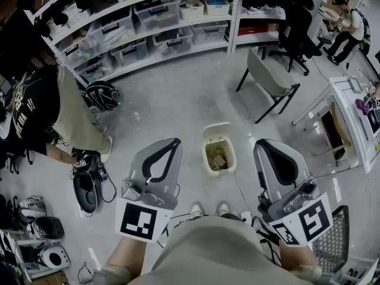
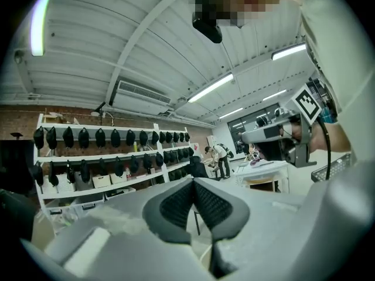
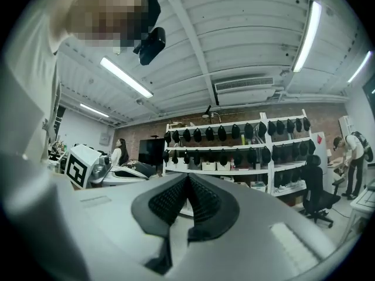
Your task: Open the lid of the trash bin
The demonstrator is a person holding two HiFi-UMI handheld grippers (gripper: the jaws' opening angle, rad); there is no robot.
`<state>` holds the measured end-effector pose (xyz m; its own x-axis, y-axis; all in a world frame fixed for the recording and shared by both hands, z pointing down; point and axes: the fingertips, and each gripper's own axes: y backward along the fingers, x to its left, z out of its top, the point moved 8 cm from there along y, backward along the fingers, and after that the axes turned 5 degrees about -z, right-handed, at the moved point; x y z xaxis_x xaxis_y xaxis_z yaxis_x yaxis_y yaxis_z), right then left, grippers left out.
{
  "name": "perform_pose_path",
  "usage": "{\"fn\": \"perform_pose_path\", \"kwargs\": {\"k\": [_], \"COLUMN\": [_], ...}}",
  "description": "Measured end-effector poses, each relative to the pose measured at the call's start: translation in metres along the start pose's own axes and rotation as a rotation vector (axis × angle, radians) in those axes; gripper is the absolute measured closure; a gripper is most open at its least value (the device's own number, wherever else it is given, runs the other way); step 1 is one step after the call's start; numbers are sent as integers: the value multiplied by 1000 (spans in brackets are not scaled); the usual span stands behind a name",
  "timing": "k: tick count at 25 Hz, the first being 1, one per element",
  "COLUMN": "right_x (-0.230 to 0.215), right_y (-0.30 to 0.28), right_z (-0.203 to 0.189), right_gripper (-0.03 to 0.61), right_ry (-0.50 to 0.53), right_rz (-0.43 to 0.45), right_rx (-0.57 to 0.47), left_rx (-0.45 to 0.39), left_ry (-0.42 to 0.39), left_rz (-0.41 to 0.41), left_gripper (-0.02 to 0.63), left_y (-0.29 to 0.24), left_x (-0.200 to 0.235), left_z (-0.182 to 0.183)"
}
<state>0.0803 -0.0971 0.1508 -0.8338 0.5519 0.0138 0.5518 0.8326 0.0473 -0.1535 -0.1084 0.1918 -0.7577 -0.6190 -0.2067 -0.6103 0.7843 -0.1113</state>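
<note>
The small cream trash bin (image 1: 219, 172) stands on the floor straight ahead of my feet. Its lid (image 1: 216, 130) is tipped up and back on the far side, and brown scraps show inside. My left gripper (image 1: 174, 142) is held up at chest height to the left of the bin, shut, with nothing between its pads. My right gripper (image 1: 262, 143) is held up on the bin's right, also shut and empty. The bin is absent from both gripper views: the left gripper (image 2: 193, 183) and the right gripper (image 3: 187, 178) point across the room toward shelves of helmets, jaws pressed together.
A grey chair (image 1: 270, 79) stands beyond the bin to the right. A person (image 1: 41, 108) crouches at the left by helmets on the floor (image 1: 86, 189). Shelving with bins (image 1: 148, 22) lines the back. A white table (image 1: 350, 117) and a wire basket (image 1: 332, 242) are at the right.
</note>
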Motion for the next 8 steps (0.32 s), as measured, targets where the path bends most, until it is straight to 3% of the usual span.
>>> {"fn": "perform_pose_path", "kwargs": {"k": [8], "right_x": [0], "right_y": [-9], "right_z": [-2], "right_gripper": [575], "right_ry": [-7], "right_rz": [-9], "right_rx": [21], "left_rx": [-34], "left_ry": [-12], "left_rz": [11], "left_gripper": [611], "left_y": [4], "left_x": [10], "left_z": [5]}}
